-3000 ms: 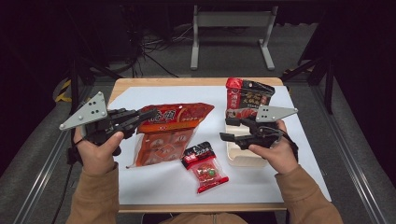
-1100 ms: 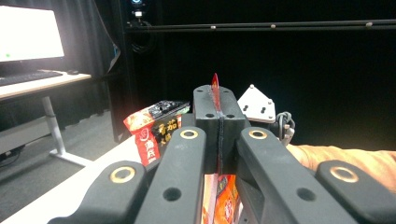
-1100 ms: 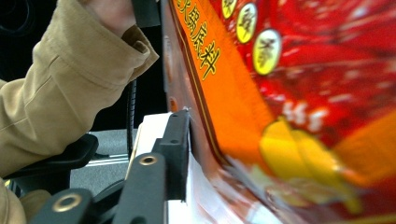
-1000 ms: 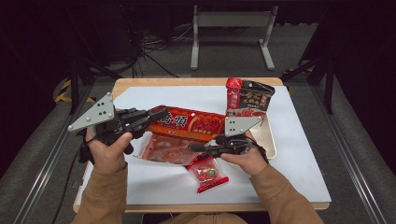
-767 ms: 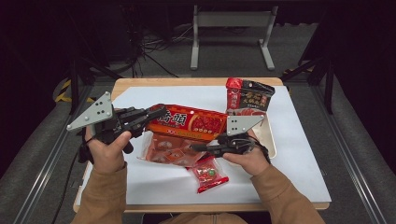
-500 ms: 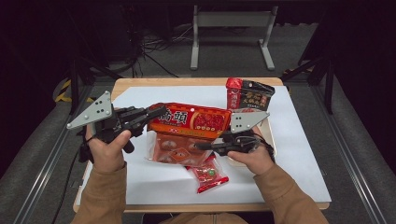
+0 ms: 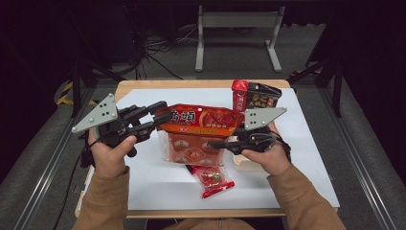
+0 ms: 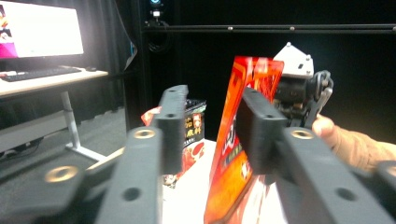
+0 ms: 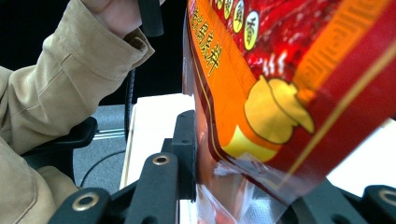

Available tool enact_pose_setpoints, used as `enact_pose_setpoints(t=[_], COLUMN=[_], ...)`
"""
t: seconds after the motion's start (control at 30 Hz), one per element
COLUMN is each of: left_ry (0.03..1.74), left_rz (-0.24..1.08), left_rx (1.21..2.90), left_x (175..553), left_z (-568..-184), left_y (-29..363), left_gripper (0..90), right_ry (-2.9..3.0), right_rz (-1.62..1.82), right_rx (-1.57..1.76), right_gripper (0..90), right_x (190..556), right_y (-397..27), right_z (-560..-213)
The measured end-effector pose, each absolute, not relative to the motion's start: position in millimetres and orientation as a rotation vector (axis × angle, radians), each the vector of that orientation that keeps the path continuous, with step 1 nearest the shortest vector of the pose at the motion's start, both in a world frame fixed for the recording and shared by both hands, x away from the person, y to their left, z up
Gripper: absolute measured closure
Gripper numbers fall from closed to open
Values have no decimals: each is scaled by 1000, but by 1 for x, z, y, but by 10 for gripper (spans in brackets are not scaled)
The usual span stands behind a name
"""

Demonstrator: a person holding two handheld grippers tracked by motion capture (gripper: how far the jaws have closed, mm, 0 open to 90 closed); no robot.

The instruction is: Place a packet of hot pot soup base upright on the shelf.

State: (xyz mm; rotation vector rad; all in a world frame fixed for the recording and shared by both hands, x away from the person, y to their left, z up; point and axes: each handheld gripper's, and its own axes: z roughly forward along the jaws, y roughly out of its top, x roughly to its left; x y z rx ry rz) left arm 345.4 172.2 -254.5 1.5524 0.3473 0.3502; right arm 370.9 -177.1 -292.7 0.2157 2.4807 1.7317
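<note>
The orange-red snack bag [image 7: 201,132] hangs upright above the white tabletop [image 7: 306,143], lifted clear of it between the two tongs. The right tongs [image 7: 215,144] grip it low on its clear lower half; in the right gripper view the jaws stand on either side of the bag [image 9: 289,93] with the film pinched between them. The left tongs [image 7: 160,117] sit at the bag's upper left corner. Their jaws have just been opening, and in the left gripper view the bag's edge [image 8: 243,140] stands between them, lying against the right jaw and apart from the left; whether that jaw still presses it is hard to judge.

A second ago the bag lay slanted and lower over the tabletop; now it is raised and hangs straighter. A small red packet [image 7: 210,178] lies below it.
</note>
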Motion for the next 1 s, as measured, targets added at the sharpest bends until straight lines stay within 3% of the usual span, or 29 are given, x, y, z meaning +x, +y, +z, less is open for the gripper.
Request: enact_pose_setpoints(t=[0.2,0.37,1.0], left_ry=[356,361,475], left_rz=[376,395,430], left_rx=[1598,1621,1693], left_x=[346,348,360], left_z=[-256,-257,-279], left_y=[170,168,187], left_gripper=[395,323,231], right_ry=[2476,2464,2369], right_rz=[1699,1674,1633], right_rx=[248,280,416], right_gripper=[702,702,702], right_x=[372,374,378], right_y=[-186,-192,-230], right_z=[-280,-270,-247])
